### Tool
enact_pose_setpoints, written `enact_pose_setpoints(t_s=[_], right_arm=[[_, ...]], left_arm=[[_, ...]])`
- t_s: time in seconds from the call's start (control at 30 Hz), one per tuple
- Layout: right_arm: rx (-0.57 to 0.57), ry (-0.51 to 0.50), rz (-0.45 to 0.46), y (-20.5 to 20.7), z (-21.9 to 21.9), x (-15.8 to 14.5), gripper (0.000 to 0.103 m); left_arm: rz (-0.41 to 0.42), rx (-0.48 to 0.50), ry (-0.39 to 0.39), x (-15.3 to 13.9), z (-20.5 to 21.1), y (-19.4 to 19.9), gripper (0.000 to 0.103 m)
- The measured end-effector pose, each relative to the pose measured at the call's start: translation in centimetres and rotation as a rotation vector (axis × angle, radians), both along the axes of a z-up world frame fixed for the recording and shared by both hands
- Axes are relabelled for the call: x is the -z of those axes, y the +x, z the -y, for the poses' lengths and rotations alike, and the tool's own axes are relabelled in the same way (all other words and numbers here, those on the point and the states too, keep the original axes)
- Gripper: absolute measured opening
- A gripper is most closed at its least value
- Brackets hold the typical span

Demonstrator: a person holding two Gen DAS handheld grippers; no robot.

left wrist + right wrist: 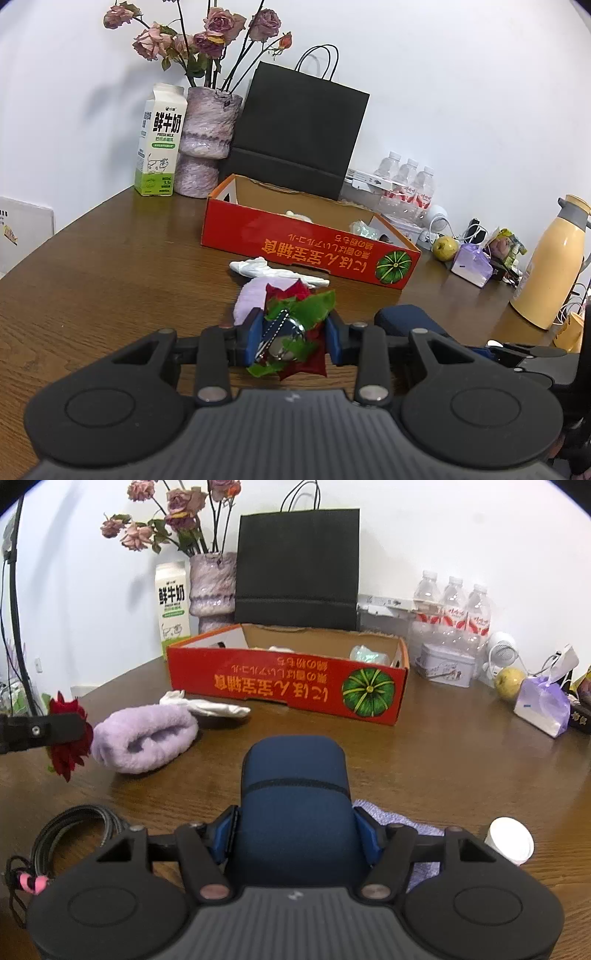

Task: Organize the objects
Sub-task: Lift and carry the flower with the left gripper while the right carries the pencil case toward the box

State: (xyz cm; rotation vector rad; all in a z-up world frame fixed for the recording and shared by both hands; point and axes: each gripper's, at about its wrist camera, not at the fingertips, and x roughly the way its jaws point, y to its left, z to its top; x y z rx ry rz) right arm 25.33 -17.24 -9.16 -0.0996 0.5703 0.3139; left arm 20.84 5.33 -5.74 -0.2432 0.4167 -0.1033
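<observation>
Both claws grasping: left gripper point(293, 338) clenched on a red-and-green ornament point(295, 325); right gripper point(295, 836) clamped around a navy case point(295, 794), angled downward.

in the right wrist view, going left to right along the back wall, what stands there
white milk carton → mottled purple vase of dried roses → black paper bag → three clear plastic water bottles

A lived-in home room: a wooden table point(443, 746) against a white wall carries a milk carton point(159, 140), a vase of dried roses point(207, 140), water bottles point(452, 609) and a thermos jug point(550, 266).
</observation>
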Motion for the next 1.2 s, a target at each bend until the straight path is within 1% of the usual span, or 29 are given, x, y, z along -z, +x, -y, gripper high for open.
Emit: enact_pose_setpoints(t_s=[0.17,0.43,0.53,0.8,1.2], right_arm=[[0.009,0.001,0.047,-0.7,0.1,-0.4,0.063],[0.025,-0.028,0.180,-2.7,-0.3,-1.2,0.063],[0.024,-0.027,0.216,-3.4,-0.4,-1.4,0.063],[0.013,0.024,0.240,-4.4,-0.4,-2.2,0.063],[-0.012,0.058,0.265,-4.7,-1.1,-4.3,0.063]], left_arm=[[0.000,-0.001,0.003,0.0,0.0,0.1,0.036],[0.006,-0.038,0.017,0.0,0.2,0.1,0.036],[0.011,-0.054,0.020,-0.1,0.2,-0.1,0.036],[0.027,-0.079,0.030,-0.7,0.6,-0.7,0.036],[0.049,-0.057,0.040,-2.7,1.8,-0.7,0.036]])
